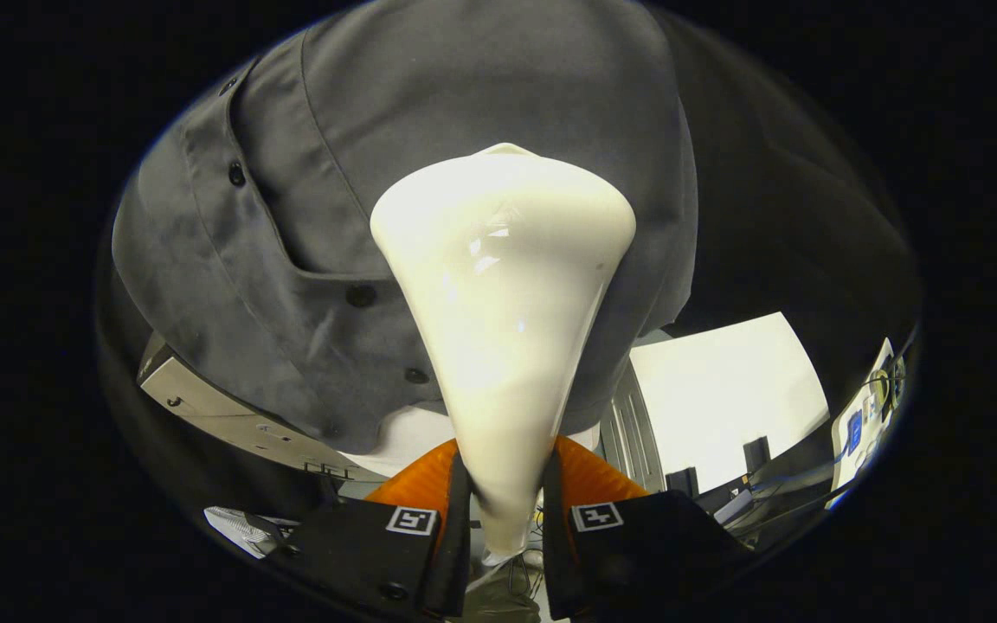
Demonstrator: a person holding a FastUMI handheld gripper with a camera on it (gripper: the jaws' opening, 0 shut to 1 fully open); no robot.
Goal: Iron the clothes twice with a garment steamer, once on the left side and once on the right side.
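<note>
— What's the claw doing right now?

— The gripper [505, 484] has both fingers pinching the narrow handle of the garment steamer [503, 311]. The handle sits squeezed between them at the bottom middle of the frame, and the body widens upward into a broad glossy cream head in the centre.

— And the clothes?

— A grey shirt [429, 130] hangs right behind the steamer head, taking up the whole upper half. The head looks to be up against the cloth, though I can't tell if it truly touches. The button placket [239, 225] runs down the left of the frame, with dark buttons along it, and the steamer is to the right of that strip.

— Anything else about?

— Under the shirt's hem, lower left, there's a pale metal panel [221, 407]. Lower right, a bright white board [723, 389], and past it, at the far right, a small cluttered stand with cables [866, 415], too small to make out.
</note>
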